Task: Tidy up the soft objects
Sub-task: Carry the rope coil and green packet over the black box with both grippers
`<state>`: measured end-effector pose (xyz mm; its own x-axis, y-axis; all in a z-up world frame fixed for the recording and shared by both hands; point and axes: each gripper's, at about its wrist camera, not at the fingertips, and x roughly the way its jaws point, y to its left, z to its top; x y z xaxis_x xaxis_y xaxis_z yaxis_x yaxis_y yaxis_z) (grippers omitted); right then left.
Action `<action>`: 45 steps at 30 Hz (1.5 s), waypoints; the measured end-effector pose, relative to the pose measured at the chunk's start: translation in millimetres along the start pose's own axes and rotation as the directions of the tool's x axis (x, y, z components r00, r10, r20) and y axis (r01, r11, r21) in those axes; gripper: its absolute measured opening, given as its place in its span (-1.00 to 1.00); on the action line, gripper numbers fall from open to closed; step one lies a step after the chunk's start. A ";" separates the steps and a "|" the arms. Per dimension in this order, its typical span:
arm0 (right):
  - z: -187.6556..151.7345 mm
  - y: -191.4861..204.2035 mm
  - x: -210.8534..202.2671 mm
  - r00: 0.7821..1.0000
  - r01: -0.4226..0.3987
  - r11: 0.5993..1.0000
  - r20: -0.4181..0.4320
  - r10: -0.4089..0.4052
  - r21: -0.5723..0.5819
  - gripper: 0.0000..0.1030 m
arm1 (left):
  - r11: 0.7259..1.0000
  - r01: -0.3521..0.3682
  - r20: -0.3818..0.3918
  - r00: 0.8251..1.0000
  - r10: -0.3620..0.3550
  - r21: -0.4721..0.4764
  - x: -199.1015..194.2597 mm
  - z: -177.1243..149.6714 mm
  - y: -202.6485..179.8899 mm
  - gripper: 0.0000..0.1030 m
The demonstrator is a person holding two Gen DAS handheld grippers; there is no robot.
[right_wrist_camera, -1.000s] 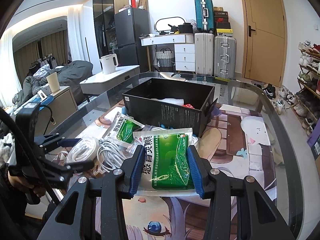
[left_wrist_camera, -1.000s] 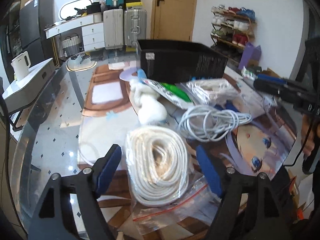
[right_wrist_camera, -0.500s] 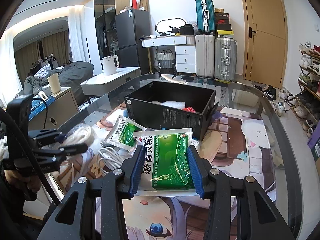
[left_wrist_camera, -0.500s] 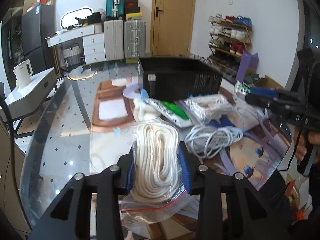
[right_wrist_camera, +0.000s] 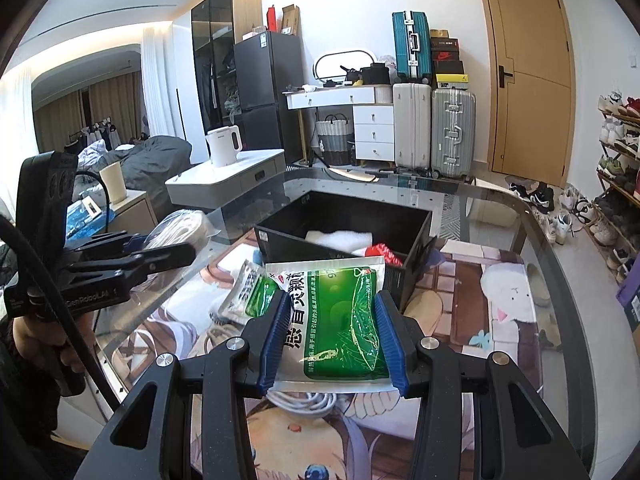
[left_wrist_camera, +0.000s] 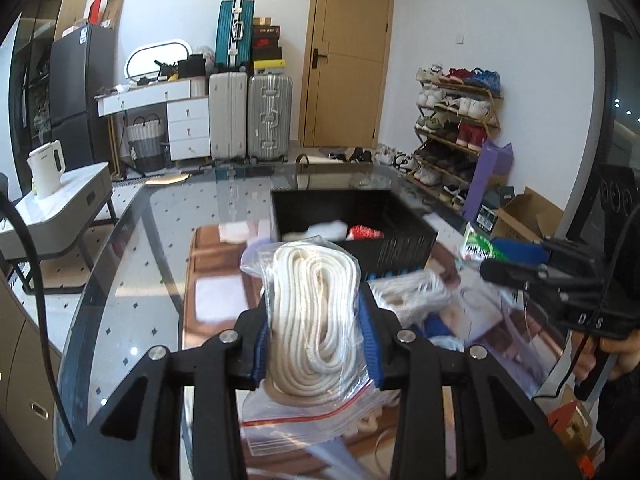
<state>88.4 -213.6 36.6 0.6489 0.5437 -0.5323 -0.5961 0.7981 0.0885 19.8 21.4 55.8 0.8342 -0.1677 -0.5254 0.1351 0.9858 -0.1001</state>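
My left gripper (left_wrist_camera: 316,340) is shut on a clear zip bag of coiled white rope (left_wrist_camera: 316,312) and holds it lifted above the table, short of the black box (left_wrist_camera: 400,240). My right gripper (right_wrist_camera: 330,336) is shut on a green and white medicine packet (right_wrist_camera: 340,316) and holds it above the table, just in front of the black box (right_wrist_camera: 320,252). The box holds a white soft item (right_wrist_camera: 340,238) and a red item (right_wrist_camera: 382,252). The left gripper with its rope bag also shows in the right wrist view (right_wrist_camera: 176,240).
A second green packet (right_wrist_camera: 250,292) and a white cable coil (right_wrist_camera: 304,400) lie on the printed mat (right_wrist_camera: 460,320). Another bagged rope (left_wrist_camera: 412,292) lies right of the left gripper. The glass table edge (right_wrist_camera: 560,260) curves along the right.
My left gripper closed on the rope bag and lifted it off the table toward the box. My right gripper raised the green packet slightly, closer to the box.
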 end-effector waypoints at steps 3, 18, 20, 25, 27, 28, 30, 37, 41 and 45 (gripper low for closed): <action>7.7 -2.1 1.7 1.000 -0.003 1.000 0.013 0.002 0.001 -0.15 | 1.000 0.016 0.018 1.000 -0.016 -0.001 5.8 11.1 -2.2 -0.30; 38.8 -15.5 29.8 0.999 -0.013 1.000 0.033 0.012 0.020 -0.15 | 0.999 0.049 0.072 0.996 -0.049 -0.004 42.7 49.9 -2.3 -0.30; 44.0 -16.1 35.3 1.000 -0.008 1.000 0.030 0.007 0.021 -0.15 | 0.999 0.047 0.071 0.996 -0.047 -0.005 48.5 52.6 -1.4 -0.30; 53.7 -18.9 49.3 1.000 0.005 1.000 0.029 -0.005 0.019 -0.15 | 0.999 0.046 0.069 0.997 -0.045 -0.006 64.1 58.5 1.9 -0.30; 56.8 -21.6 55.8 1.000 0.006 1.000 0.027 -0.007 0.022 -0.15 | 0.999 0.046 0.068 0.997 -0.045 -0.007 69.8 59.9 2.7 -0.30; 57.7 -22.7 58.5 1.000 0.010 1.000 0.024 -0.011 0.024 -0.15 | 0.999 0.042 0.068 0.997 -0.042 -0.008 73.6 60.6 3.1 -0.30; 60.3 -26.8 65.4 1.000 0.011 1.000 0.017 -0.011 0.029 -0.15 | 0.999 0.046 0.063 0.997 -0.046 -0.012 79.8 61.9 4.3 -0.30; 66.2 -36.7 90.2 1.000 0.014 0.999 -0.006 -0.014 0.035 -0.15 | 0.999 0.033 0.041 0.999 -0.034 0.012 101.6 65.0 -0.6 -0.30; 68.6 -36.9 99.6 1.000 0.020 1.000 -0.020 -0.020 0.023 -0.15 | 0.999 0.029 0.021 0.999 -0.030 0.028 112.4 64.4 -2.7 -0.29; 69.4 -38.1 109.2 0.999 0.025 1.000 -0.035 -0.025 0.009 -0.15 | 0.999 0.028 0.001 1.000 -0.028 0.032 122.1 63.3 -3.6 -0.29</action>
<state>214.8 -166.6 33.5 0.6465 0.5146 -0.5632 -0.5757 0.8135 0.0824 155.1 -1.8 45.5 0.8305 -0.1950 -0.5218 0.1751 0.9806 -0.0878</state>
